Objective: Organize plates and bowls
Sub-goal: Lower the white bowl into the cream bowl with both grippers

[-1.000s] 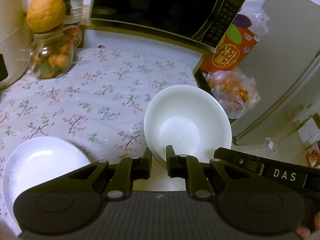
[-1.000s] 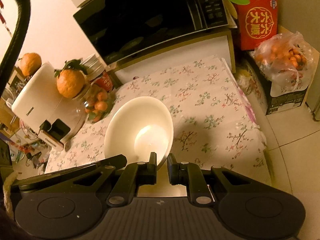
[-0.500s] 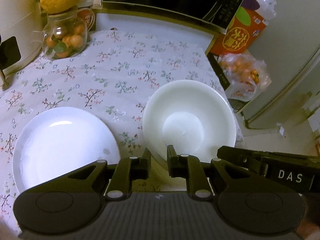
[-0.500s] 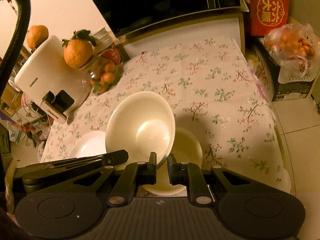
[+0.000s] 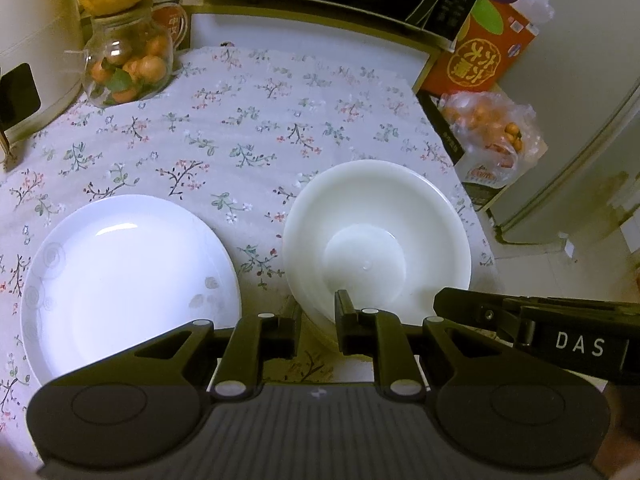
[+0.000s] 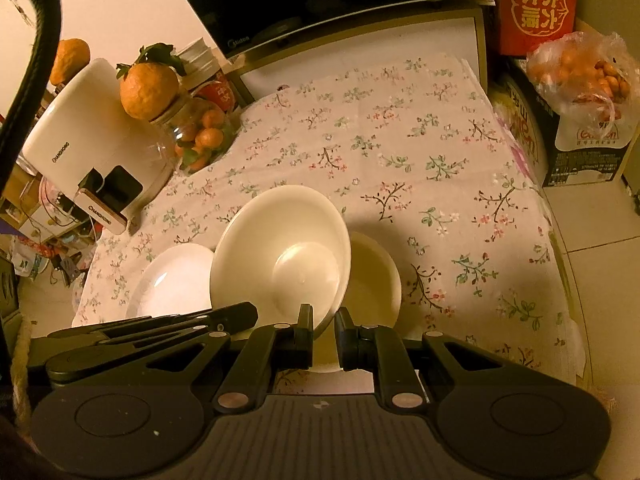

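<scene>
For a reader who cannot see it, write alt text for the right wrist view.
The right gripper pinches the rim of a white bowl, tilted above a second bowl on the floral tablecloth. A white plate lies to their left.

Floral tablecloth [image 5: 256, 128] over table, white plate [image 5: 120, 280], lower bowl [image 6: 372, 280], fruit jar [image 5: 128, 64]

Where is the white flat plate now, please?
The white plate lies on the floral tablecloth at the lower left of the left wrist view, just left of the held white bowl.
</scene>
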Action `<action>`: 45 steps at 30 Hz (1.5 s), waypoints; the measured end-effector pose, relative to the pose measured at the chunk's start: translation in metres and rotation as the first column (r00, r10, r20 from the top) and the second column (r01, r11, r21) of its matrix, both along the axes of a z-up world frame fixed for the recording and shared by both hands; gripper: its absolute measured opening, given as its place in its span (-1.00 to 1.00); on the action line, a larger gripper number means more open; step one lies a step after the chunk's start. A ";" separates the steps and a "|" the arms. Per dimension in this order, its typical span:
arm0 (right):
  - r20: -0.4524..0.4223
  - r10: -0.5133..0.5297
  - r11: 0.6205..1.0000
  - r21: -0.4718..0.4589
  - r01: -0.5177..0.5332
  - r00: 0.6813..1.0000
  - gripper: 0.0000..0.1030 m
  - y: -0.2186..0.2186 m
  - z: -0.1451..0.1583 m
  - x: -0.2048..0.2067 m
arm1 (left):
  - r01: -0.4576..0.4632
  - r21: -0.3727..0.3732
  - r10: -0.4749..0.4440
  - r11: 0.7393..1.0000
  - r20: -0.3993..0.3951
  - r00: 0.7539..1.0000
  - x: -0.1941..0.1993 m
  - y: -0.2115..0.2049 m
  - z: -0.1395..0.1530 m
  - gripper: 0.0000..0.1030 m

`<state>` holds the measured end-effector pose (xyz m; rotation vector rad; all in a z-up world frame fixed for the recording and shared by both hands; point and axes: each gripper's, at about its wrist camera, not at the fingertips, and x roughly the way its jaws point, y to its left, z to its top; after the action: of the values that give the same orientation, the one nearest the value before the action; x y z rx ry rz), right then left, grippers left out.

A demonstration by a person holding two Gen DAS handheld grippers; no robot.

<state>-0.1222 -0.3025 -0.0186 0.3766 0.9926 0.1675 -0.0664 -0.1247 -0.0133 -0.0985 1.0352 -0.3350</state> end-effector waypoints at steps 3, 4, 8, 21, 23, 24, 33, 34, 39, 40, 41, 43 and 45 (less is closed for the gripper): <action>-0.014 0.005 1.000 0.002 -0.005 1.000 -0.78 0.000 -0.003 0.001 | -0.001 0.004 0.001 1.000 -0.012 1.000 0.003 0.000 -0.004 -0.70; -0.017 0.005 1.000 0.002 -0.005 1.000 -0.78 0.001 -0.004 0.002 | -0.001 0.007 0.001 1.000 -0.015 1.000 0.004 -0.001 -0.005 -0.70; -0.036 0.002 1.000 0.002 -0.002 0.999 -0.78 -0.001 -0.008 0.003 | 0.009 0.015 -0.009 1.000 -0.028 1.000 0.005 -0.005 -0.009 -0.70; -0.091 0.003 1.000 0.015 -0.002 0.996 -0.73 -0.008 -0.020 0.003 | 0.046 0.042 -0.043 0.998 -0.078 0.996 0.010 -0.012 -0.025 -0.64; -0.095 0.005 1.000 0.010 -0.004 0.995 -0.72 -0.008 -0.021 0.004 | 0.051 0.048 -0.048 0.998 -0.074 0.996 0.010 -0.013 -0.026 -0.63; -0.097 0.005 1.000 0.010 -0.004 0.995 -0.72 -0.008 -0.022 0.004 | 0.053 0.049 -0.049 0.997 -0.073 0.996 0.010 -0.014 -0.027 -0.63; -0.111 0.004 1.000 -0.011 -0.005 0.994 -0.69 -0.008 -0.029 0.008 | 0.070 0.072 -0.065 0.995 -0.072 0.995 0.011 -0.018 -0.031 -0.59; -0.113 0.002 1.000 -0.018 -0.004 0.994 -0.69 -0.008 -0.030 0.009 | 0.073 0.072 -0.067 0.995 -0.071 0.995 0.011 -0.019 -0.032 -0.56; -0.112 -0.007 1.000 -0.028 0.004 0.994 -0.66 -0.010 -0.032 0.012 | 0.070 0.078 -0.064 0.995 -0.074 0.995 0.014 -0.018 -0.035 -0.42; -0.111 -0.009 0.999 -0.032 0.005 0.994 -0.65 -0.010 -0.032 0.012 | 0.070 0.078 -0.064 0.995 -0.074 0.995 0.014 -0.018 -0.035 -0.41; -0.110 -0.010 0.999 -0.036 0.006 0.994 -0.64 -0.010 -0.032 0.013 | 0.069 0.079 -0.063 0.995 -0.074 0.995 0.015 -0.018 -0.035 -0.38; -0.112 -0.012 0.999 -0.038 0.008 0.994 -0.61 -0.011 -0.033 0.013 | 0.068 0.077 -0.063 0.995 -0.074 0.995 0.015 -0.017 -0.035 -0.29; -0.115 -0.015 0.999 -0.038 0.010 0.993 -0.60 -0.012 -0.035 0.014 | 0.070 0.080 -0.065 0.994 -0.070 0.995 0.015 -0.017 -0.034 -0.21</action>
<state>-0.1079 -0.3144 -0.0533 0.3615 1.1057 0.1169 -0.0516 -0.1418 -0.0476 -0.0003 1.1200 -0.3518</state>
